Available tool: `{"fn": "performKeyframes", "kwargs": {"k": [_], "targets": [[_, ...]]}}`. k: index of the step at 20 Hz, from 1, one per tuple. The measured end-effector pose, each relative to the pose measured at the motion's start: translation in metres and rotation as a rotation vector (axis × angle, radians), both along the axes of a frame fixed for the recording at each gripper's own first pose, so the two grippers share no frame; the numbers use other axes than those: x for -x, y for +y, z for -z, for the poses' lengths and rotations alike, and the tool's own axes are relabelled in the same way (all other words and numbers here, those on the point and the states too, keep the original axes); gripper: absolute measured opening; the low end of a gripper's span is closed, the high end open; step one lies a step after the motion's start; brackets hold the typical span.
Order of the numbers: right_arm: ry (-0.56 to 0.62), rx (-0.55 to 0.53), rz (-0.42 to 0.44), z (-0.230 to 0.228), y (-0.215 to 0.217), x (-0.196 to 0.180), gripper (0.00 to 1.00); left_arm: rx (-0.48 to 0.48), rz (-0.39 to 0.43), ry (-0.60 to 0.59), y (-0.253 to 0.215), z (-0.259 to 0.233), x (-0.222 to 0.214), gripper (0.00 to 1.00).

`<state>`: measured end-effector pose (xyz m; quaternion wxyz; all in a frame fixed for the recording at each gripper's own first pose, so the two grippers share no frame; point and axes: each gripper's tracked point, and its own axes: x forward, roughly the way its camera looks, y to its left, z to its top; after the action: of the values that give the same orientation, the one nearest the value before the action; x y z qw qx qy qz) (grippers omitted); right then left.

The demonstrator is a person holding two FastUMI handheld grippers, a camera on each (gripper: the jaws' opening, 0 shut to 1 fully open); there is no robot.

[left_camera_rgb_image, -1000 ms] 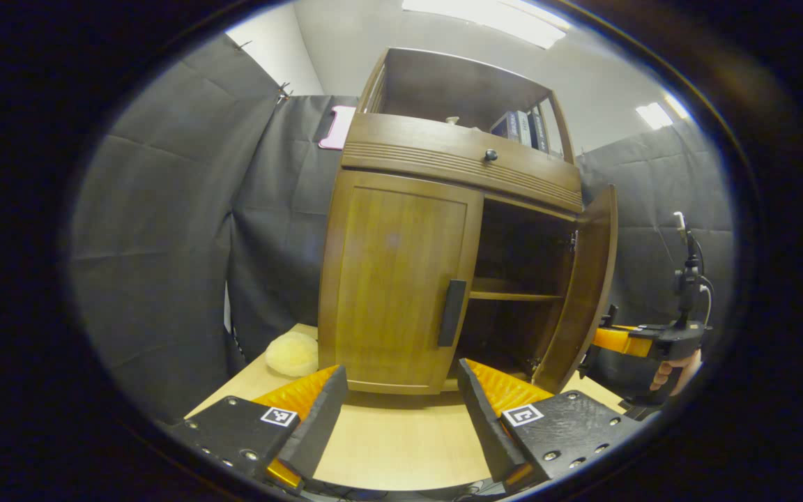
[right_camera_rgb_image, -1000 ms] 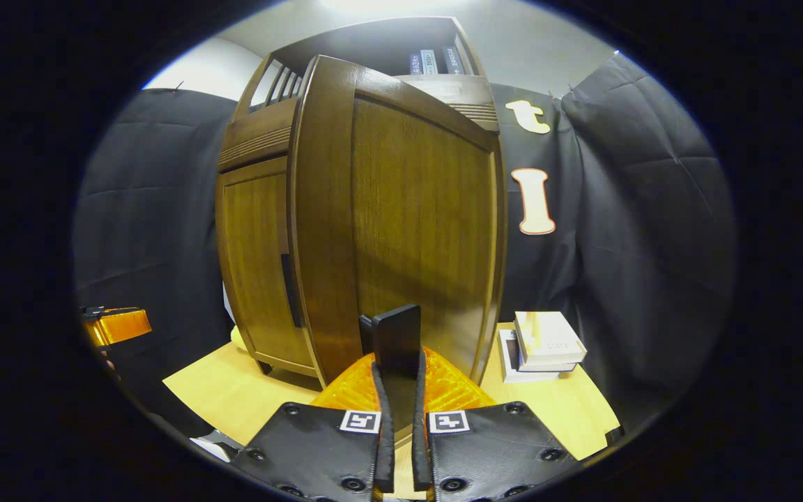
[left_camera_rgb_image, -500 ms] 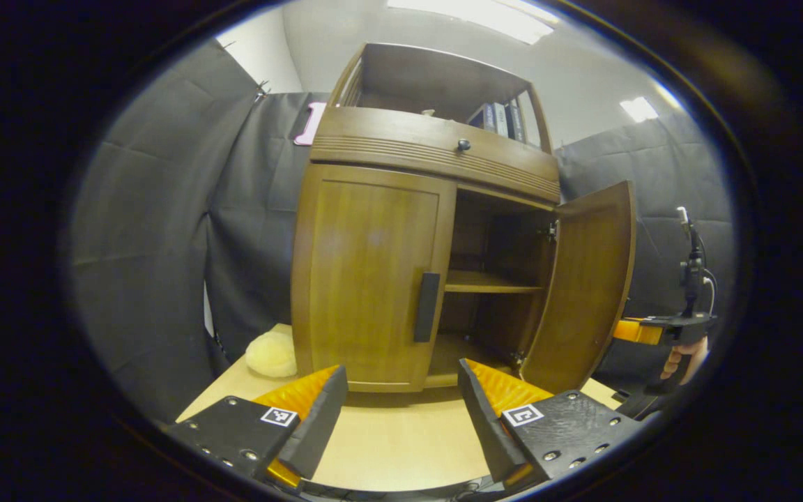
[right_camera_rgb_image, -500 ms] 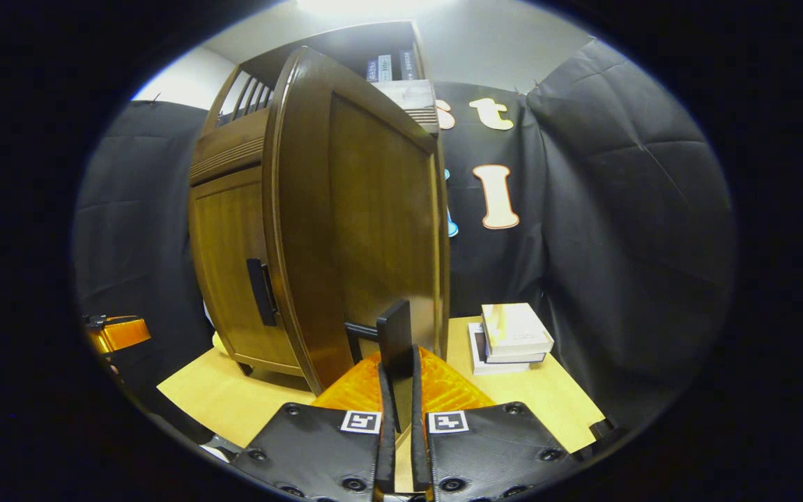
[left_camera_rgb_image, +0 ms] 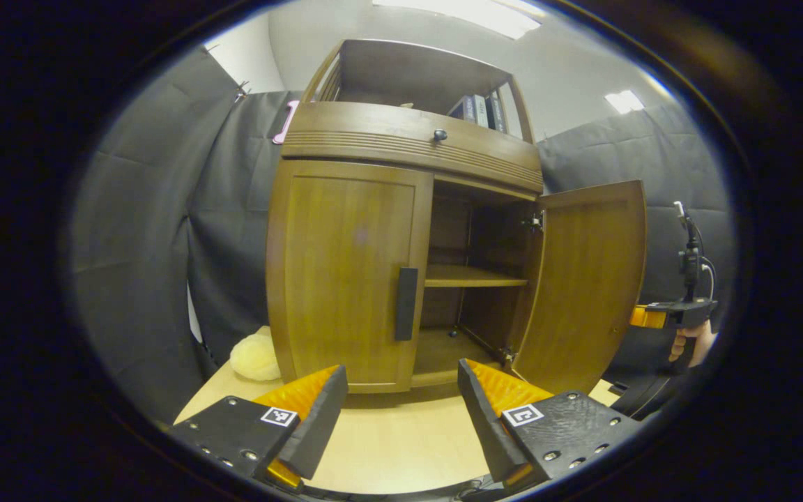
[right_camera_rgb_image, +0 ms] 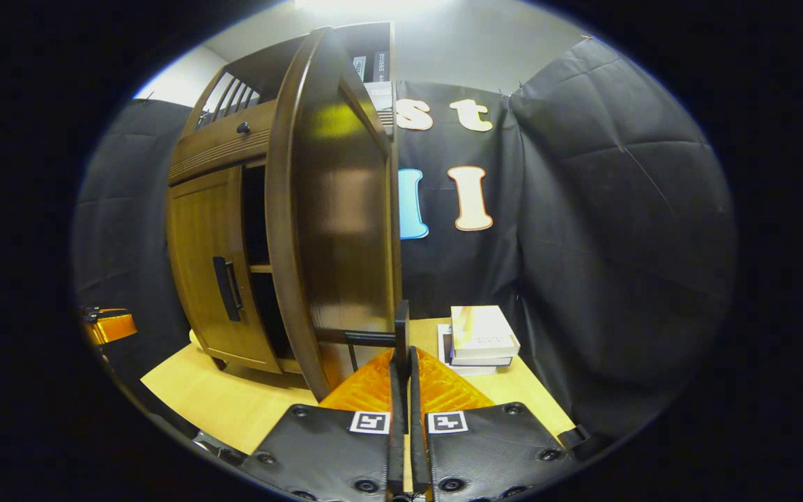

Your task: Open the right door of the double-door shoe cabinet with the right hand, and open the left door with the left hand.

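From the left gripper view, the shoe cabinet (left_camera_rgb_image: 401, 230) stands on the bench (left_camera_rgb_image: 401, 439) straight ahead of me. My left gripper (left_camera_rgb_image: 401, 411) is low in front of the cabinet with its fingers wide apart and nothing between them. The cabinet's left door (left_camera_rgb_image: 346, 279) is closed, with a dark handle (left_camera_rgb_image: 406, 304) at its inner edge. The cabinet's right door (left_camera_rgb_image: 583, 286) is swung wide open, so one shelf (left_camera_rgb_image: 471, 277) inside the cabinet is visible. Beside the cabinet's left foot lies a yellow soft thing (left_camera_rgb_image: 254, 357).

From the right gripper view, my right gripper (right_camera_rgb_image: 401, 369) has its fingers closed narrow on the right door's handle (right_camera_rgb_image: 401, 335). The right door (right_camera_rgb_image: 332, 216) is seen nearly edge-on. To the right of the cabinet (right_camera_rgb_image: 220, 237) a stack of books (right_camera_rgb_image: 479, 338) lies on the bench (right_camera_rgb_image: 227, 404).
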<state>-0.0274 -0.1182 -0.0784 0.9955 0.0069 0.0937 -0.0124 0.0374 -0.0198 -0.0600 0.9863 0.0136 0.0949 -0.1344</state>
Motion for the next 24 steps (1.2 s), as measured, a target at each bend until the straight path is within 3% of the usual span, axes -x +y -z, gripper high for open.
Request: {"fn": "performKeyframes", "kwargs": {"k": [1, 2, 11, 12, 17, 20, 24], "targets": [[-0.003, -0.012, -0.007, 0.001, -0.006, -0.001, 0.13, 0.001, 0.006, 0.002, 0.0, 0.001, 0.0, 0.89], [-0.002, -0.014, -0.009, 0.001, -0.009, -0.001, 0.0, -0.002, 0.009, 0.002, -0.001, 0.0, -0.001, 0.9], [-0.004, -0.009, -0.03, 0.0, -0.015, -0.001, 0.0, 0.025, 0.01, 0.018, 0.0, 0.005, -0.009, 0.89], [-0.004, -0.013, -0.029, 0.0, -0.016, 0.0, 0.04, 0.023, 0.005, 0.019, 0.001, 0.004, -0.009, 0.89], [0.011, -0.01, -0.023, 0.0, -0.019, 0.002, 0.0, 0.02, -0.011, 0.018, 0.012, 0.005, -0.008, 0.9], [0.007, -0.017, 0.011, -0.001, -0.026, 0.005, 0.15, 0.026, -0.018, 0.017, 0.014, 0.006, -0.008, 0.91], [-0.002, -0.003, 0.084, 0.0, -0.045, 0.022, 0.64, 0.039, -0.014, 0.021, 0.014, 0.007, -0.007, 0.92]]}}
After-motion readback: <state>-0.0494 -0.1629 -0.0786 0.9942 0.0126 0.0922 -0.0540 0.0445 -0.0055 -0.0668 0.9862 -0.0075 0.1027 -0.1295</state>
